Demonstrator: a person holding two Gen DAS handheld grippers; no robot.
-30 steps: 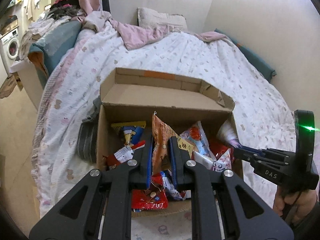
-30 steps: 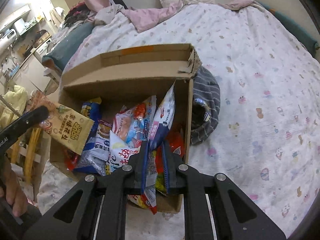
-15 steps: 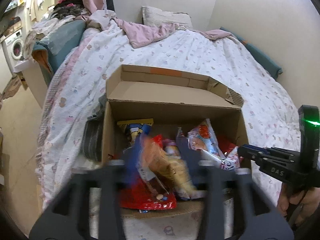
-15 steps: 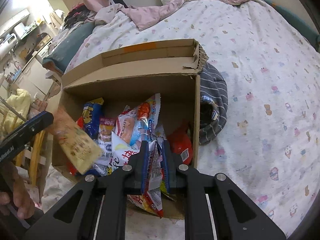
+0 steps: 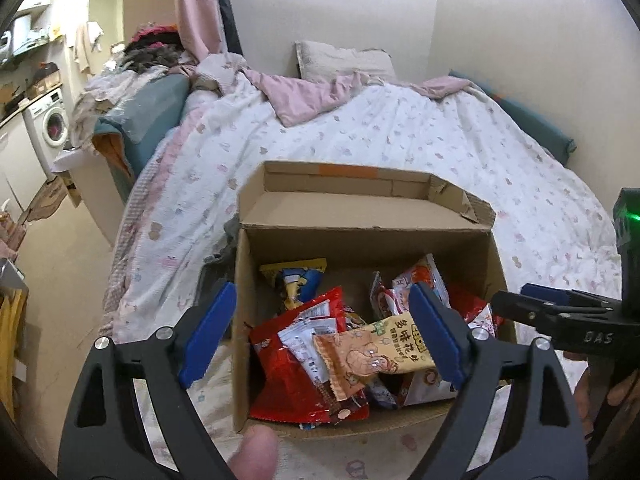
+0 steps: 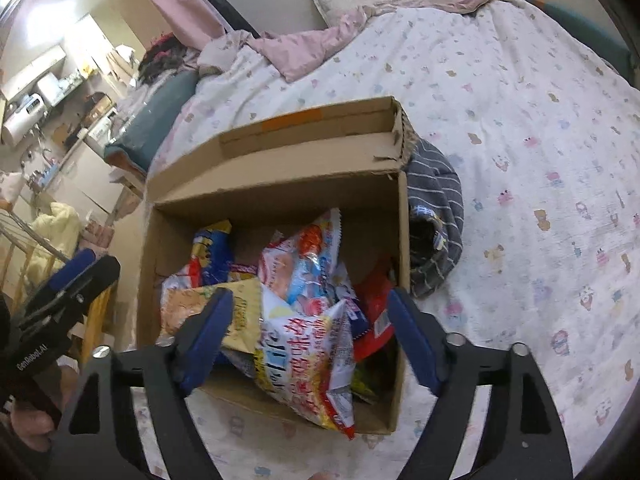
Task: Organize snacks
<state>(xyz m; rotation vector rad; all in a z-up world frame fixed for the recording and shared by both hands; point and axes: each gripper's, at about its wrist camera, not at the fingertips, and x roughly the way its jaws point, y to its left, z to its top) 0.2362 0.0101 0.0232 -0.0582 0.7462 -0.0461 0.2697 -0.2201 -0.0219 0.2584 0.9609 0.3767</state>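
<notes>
A home bedroom: a bed with pillow, washing machine beside it.

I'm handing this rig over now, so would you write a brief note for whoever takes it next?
Left gripper: jaws opening, gripping nothing; the orange peanut packet lies loose on the pile below.
Right gripper: jaws opening, gripping nothing; the white and red packet rests across the box's near edge.
Cardboard box sits on the bed, holding a jumbled heap of snacks.
Done: both packets are in the box.
Left: tidy the heap; no stray snacks visible outside.
</notes>
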